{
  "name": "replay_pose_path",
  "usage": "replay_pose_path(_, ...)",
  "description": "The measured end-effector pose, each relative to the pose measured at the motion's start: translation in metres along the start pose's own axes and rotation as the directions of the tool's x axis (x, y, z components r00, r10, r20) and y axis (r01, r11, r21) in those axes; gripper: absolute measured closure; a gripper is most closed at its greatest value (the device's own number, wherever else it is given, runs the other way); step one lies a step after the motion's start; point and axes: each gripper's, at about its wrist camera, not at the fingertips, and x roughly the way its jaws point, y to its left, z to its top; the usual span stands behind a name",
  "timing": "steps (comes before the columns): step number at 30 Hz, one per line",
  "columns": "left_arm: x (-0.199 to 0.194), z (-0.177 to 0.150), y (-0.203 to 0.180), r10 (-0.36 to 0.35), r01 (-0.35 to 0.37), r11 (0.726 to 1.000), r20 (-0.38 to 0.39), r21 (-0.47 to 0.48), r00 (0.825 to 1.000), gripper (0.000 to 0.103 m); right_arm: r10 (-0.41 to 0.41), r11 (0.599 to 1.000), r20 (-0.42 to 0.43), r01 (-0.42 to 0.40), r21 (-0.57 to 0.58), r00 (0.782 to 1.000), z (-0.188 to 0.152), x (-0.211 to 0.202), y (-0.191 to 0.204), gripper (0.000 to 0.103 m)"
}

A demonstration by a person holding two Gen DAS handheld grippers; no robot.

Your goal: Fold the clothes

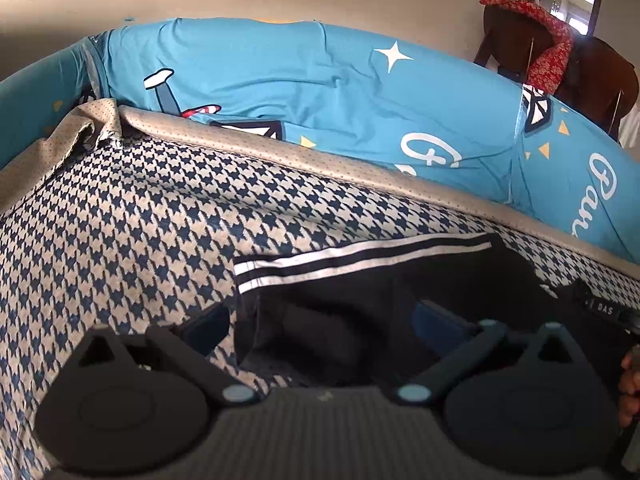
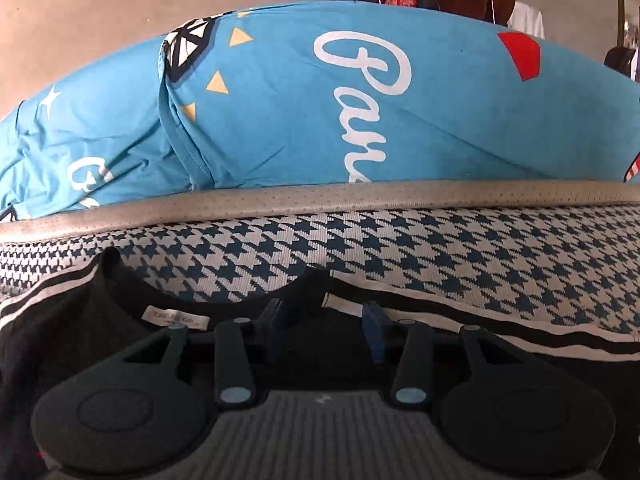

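**Now: shaping the black shirt at its neckline**

Clearly the black shirt [image 2: 100, 320] with white stripes along its shoulders lies flat on a houndstooth blanket [image 2: 480, 248], neckline toward the far side and its white label [image 2: 176, 316] showing inside the collar. In the right wrist view the right gripper [image 2: 324, 320] sits low over the collar, just right of the label; its fingers [image 2: 374, 332] stand partly apart with dark cloth between them, and I cannot tell whether they pinch that cloth or merely straddle it. In the left wrist view the left gripper [image 1: 320, 320] hovers over the striped sleeve edge [image 1: 360, 256] with its fingers wide, and nothing is gripped there.

To do this step well, I judge each gripper should take a shoulder point on a stripe, at matching spots either side of the neck, so the fold runs straight. Catch only the shirt's layers, not the blanket beneath, since both are soft and lie touching. Lift a little and keep the cloth taut between the two hands to avoid creases.

Beyond the blanket's tan dotted border [image 2: 320, 200] lies a blue printed bedsheet [image 2: 280, 120], with a dark wooden chair [image 1: 592, 72] and a red cloth [image 1: 548, 40] at the far right.
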Motion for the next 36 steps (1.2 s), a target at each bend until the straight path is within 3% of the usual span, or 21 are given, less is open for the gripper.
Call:
replay_pose_path(2, 0.001, 0.0, -0.001, 0.001, -0.001, 1.0, -0.003, 0.0, 1.0, 0.0, -0.005, 1.0, 0.003, 0.005, 0.006, 1.0, 0.001, 0.0, 0.0, 0.07)
replay_pose_path(4, 0.002, -0.001, -0.001, 0.003, -0.003, 1.0, -0.006, 0.0, 1.0, 0.0, 0.004, 1.0, 0.006, -0.004, 0.001, 1.0, 0.003, 0.002, 0.001, 0.09)
replay_pose_path(6, 0.003, -0.001, -0.001, 0.001, -0.001, 1.0, -0.009, 0.0, 1.0, 0.0, 0.003, 1.0, 0.009, -0.003, 0.006, 1.0, 0.005, 0.004, 0.002, 0.095)
replay_pose_path(10, 0.004, -0.002, -0.002, 0.002, -0.002, 1.0, -0.012, 0.003, 1.0, 0.0, -0.002, 0.998, 0.095, -0.004, 0.065, 0.995, 0.013, 0.0, 0.0, 0.097)
replay_pose_path(13, 0.005, -0.002, -0.003, 0.002, -0.001, 1.0, -0.017, 0.009, 1.0, 0.0, -0.026, 0.994, 0.233, 0.0, 0.111, 0.972, 0.026, -0.014, 0.001, 0.099)
replay_pose_path(16, 0.005, -0.001, -0.004, 0.004, -0.003, 1.0, -0.02, 0.016, 1.0, 0.0, -0.043, 0.992, 0.274, 0.008, 0.126, 0.961, 0.034, -0.018, 0.003, 0.096)
replay_pose_path(20, 0.005, -0.002, -0.004, 0.0, 0.0, 1.0, -0.027, 0.016, 1.0, 0.0, -0.027, 0.991, 0.17, 0.004, 0.134, 0.985, 0.036, -0.015, 0.0, 0.081)
replay_pose_path(22, 0.004, -0.002, -0.004, -0.004, 0.004, 1.0, -0.026, 0.012, 1.0, 0.0, -0.023, 0.992, 0.14, 0.004, 0.129, 0.99, 0.032, -0.016, -0.005, 0.062)
replay_pose_path(24, 0.002, -0.002, -0.003, -0.008, 0.008, 1.0, -0.025, 0.008, 1.0, 0.0, -0.007, 0.993, 0.112, -0.005, 0.114, 0.994, 0.029, -0.015, -0.014, 0.056)
replay_pose_path(32, 0.004, -0.002, -0.007, -0.025, 0.025, 1.0, -0.04, 0.004, 0.999, 0.0, 0.023, 1.0, 0.018, -0.023, 0.009, 1.0, 0.013, 0.003, -0.012, 0.056)
replay_pose_path(35, 0.004, -0.003, -0.008, -0.019, 0.019, 1.0, -0.036, 0.012, 0.999, 0.0, -0.014, 0.999, 0.031, 0.015, -0.03, 0.999, 0.005, 0.007, -0.004, 0.072)
replay_pose_path(36, 0.005, -0.002, -0.007, -0.017, 0.018, 1.0, -0.037, 0.01, 0.999, 0.0, -0.007, 1.0, 0.034, 0.008, -0.029, 0.999, 0.006, 0.007, -0.003, 0.09)
